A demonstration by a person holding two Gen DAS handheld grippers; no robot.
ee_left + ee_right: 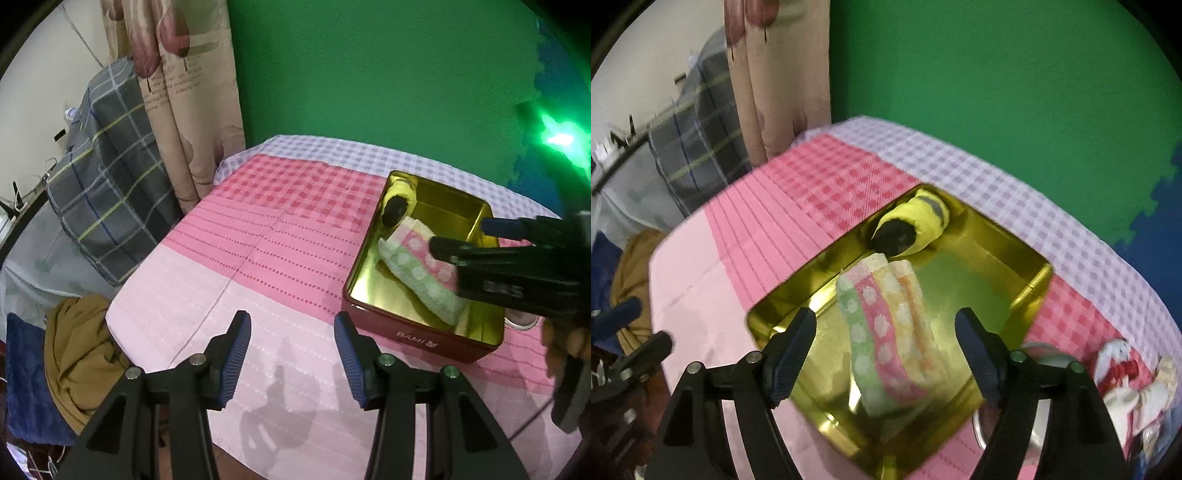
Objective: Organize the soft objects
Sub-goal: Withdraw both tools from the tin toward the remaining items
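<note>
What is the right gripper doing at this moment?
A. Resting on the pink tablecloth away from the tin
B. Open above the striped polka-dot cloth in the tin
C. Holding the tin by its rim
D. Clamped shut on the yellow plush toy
B: the right gripper stands open, nothing between its fingers, above the striped cloth lying in the gold-lined tin.

Table point(258, 236): cloth-covered, bearing one open tin point(413, 334) toward its right side. Inside tin: rolled sock point(916, 225) in far left corner; folded towel point(886, 332) just before it, running along the tin's middle toward the near wall. Lid point(1123, 373) lies on table right of tin. Curtain point(177, 110) hangs behind table's far left corner; covered box point(107, 177) stands left of curtain. Heap of clothes point(81, 362) sits below table's left edge.
</note>
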